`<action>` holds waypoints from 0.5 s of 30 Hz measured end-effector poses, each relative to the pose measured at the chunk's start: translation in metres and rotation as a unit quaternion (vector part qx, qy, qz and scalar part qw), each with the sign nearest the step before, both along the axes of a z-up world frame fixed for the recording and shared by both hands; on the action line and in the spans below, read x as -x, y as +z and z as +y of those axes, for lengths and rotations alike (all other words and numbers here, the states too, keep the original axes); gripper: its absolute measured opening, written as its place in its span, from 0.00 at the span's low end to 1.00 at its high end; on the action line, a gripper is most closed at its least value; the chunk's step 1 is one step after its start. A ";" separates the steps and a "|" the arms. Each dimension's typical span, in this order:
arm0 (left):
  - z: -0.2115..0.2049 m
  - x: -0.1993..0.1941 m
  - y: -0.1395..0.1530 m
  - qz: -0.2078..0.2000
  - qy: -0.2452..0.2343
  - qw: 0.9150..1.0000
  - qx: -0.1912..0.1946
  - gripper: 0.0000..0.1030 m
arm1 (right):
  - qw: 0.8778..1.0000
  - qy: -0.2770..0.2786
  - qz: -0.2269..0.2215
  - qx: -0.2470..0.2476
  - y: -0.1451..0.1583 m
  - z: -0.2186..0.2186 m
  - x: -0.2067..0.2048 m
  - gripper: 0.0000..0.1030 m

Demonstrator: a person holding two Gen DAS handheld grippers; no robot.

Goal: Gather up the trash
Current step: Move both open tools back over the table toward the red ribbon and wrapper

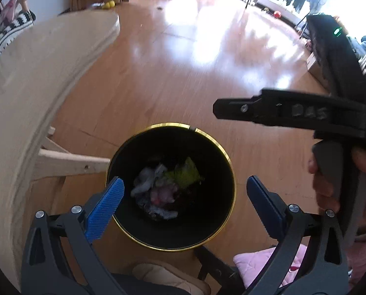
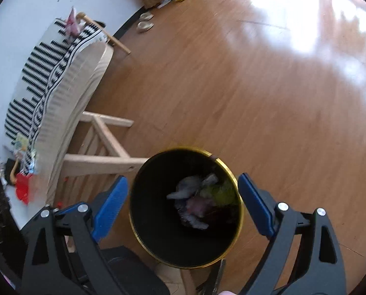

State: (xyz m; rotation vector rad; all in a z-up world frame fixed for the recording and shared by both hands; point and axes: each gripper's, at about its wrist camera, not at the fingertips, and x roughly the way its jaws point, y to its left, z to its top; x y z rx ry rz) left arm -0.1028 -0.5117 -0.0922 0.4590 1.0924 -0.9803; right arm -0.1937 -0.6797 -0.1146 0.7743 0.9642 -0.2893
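Trash bin [image 1: 124,152]: a round black bin with a thin gold rim is standing upright on the floor, just beside the wooden frame of the bench, and both cameras are looking down into its open mouth.
Floor [image 1: 183,73]: glossy wooden boards are stretching away towards a bright window, with strong glare lying across them.
Bench [image 1: 35,86]: a long beige cushion is curving along the left side on a pale wooden frame [image 2: 101,159]; a black-and-white striped cloth [image 2: 42,73] is lying over its far part.
Left gripper [image 1: 184,209]: its blue-padded fingers [image 1: 106,204] are standing wide apart, one over the bin's left rim and one past its right rim, with nothing between them but the view into the bin.
Right gripper [image 2: 185,204]: its blue fingers [image 2: 110,202] are likewise spread wide, straddling the bin's mouth and gripping nothing; in the left camera its black body is showing at the right, gripped by a hand [image 1: 330,184].
Trash [image 1: 163,186]: crumpled pieces are lying at the bottom of the bin, grey-white, yellow-green and pinkish, bunched together and touching.
Pink cloth [image 1: 264,265]: a quilted pink patch is showing at the lower edge, near the bin.
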 end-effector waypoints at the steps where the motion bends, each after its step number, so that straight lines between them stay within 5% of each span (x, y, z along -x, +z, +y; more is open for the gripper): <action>1: 0.004 -0.001 0.008 -0.001 0.004 1.000 0.015 0.94 | 1.000 -0.004 -0.001 0.006 0.001 -0.001 0.002 0.86; 4: 0.016 -0.011 0.043 -0.008 0.022 0.998 0.058 0.94 | 0.998 -0.019 -0.007 0.052 0.011 0.005 0.001 0.93; 9: 0.094 -0.047 0.135 -0.070 0.091 0.981 0.154 0.94 | 0.987 0.020 -0.024 0.156 0.034 0.035 -0.026 0.93; 12: 0.167 -0.073 0.167 -0.135 0.163 0.966 0.150 0.94 | 0.978 0.074 -0.060 0.183 0.053 0.069 -0.053 0.93; 15: 0.254 -0.103 0.166 -0.196 0.265 0.938 0.110 0.94 | 0.969 0.141 -0.091 0.182 0.073 0.114 -0.094 0.93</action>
